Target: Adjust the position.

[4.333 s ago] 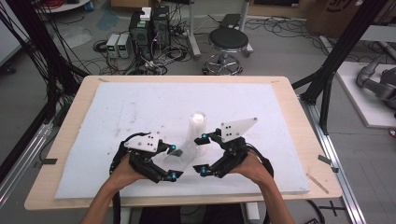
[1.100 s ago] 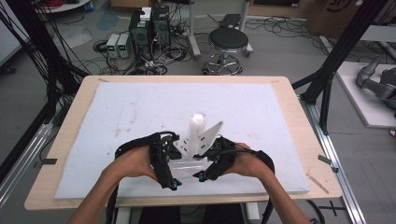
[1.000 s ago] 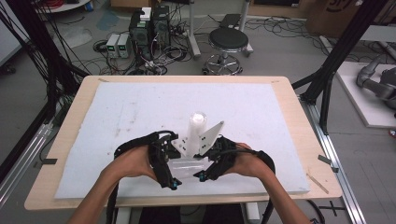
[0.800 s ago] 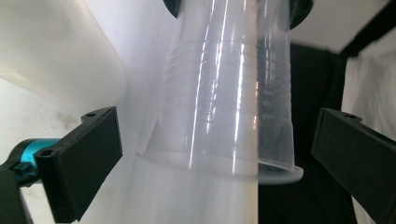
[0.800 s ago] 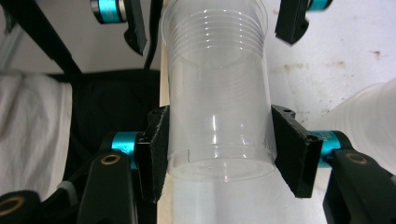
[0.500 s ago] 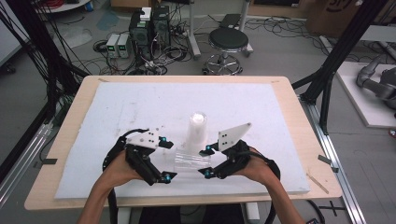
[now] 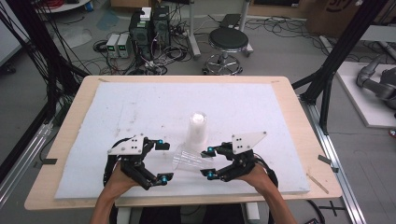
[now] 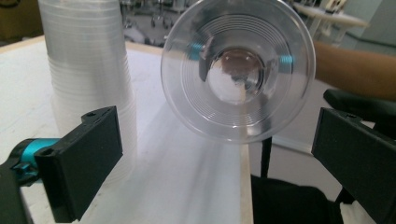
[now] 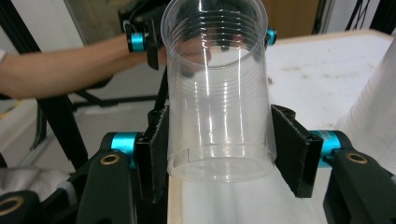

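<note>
A single clear plastic cup (image 7: 189, 158) hangs on its side just above the white mat, mouth toward the left. My right gripper (image 7: 208, 162) is shut on it near its base; in the right gripper view both pads (image 9: 292, 144) press the cup (image 9: 217, 93) walls. My left gripper (image 7: 162, 159) stands open to the left of the cup's mouth. In the left gripper view the cup (image 8: 238, 70) faces me mouth-on, beyond the wide-apart jaws and touching neither. A tall upright stack of clear cups (image 7: 197, 130) stands just behind the held cup.
The white foam mat (image 7: 140, 107) covers most of the wooden table (image 7: 289, 93). The near table edge runs just under both hands. A stool (image 7: 228, 39), computer boxes and cables sit on the floor beyond the far edge.
Both grippers have drawn apart and sunk toward the mat, away from the stack. The lone cup stays in the right gripper, and the left gripper's jaws stand clear of it.
</note>
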Demonstrator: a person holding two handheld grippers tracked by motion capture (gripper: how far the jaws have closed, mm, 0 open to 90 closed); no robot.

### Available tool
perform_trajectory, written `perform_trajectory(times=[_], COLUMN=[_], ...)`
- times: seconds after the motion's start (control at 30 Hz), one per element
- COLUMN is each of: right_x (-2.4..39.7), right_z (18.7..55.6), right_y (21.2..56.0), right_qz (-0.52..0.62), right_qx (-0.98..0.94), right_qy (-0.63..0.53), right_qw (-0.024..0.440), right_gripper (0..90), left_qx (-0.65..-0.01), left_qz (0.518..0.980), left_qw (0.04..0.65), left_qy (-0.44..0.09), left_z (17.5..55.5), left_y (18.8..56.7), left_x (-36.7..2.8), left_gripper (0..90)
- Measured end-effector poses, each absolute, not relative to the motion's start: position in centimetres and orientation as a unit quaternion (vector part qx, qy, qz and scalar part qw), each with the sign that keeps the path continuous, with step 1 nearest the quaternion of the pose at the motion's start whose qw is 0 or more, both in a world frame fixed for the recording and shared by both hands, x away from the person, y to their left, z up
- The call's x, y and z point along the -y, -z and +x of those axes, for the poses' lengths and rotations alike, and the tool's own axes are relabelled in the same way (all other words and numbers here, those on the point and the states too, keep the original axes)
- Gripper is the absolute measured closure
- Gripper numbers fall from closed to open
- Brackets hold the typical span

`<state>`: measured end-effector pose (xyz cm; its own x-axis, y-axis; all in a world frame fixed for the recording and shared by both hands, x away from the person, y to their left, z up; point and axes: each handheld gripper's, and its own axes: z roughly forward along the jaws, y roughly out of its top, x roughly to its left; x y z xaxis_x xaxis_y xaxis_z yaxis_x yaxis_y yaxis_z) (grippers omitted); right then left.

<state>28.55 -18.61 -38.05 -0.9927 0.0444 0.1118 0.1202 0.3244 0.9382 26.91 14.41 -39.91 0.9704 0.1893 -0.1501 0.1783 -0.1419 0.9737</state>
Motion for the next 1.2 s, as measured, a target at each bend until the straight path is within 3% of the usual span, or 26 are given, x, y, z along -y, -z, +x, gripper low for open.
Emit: perform_trajectory(times=[0.77,0.87,1.2], right_x=[17.9,18.0,17.9], right_z=[28.5,28.5,28.4], right_y=[38.7,38.7,38.8], right_qz=[-0.028,-0.028,-0.021], right_qx=[0.794,0.79,0.787], right_qy=[0.606,0.611,0.615], right_qw=[0.04,0.04,0.037], right_gripper=[42.2,42.2,42.2], left_qx=[-0.083,-0.068,-0.059], left_qz=[0.729,0.721,0.721], left_qw=[0.679,0.69,0.689], left_qy=[0.016,0.021,0.037], left_z=[27.2,27.3,27.6], left_y=[40.5,40.4,40.3], left_x=[-11.5,-11.2,-10.6], left_gripper=[2.5,10.7,16.2])
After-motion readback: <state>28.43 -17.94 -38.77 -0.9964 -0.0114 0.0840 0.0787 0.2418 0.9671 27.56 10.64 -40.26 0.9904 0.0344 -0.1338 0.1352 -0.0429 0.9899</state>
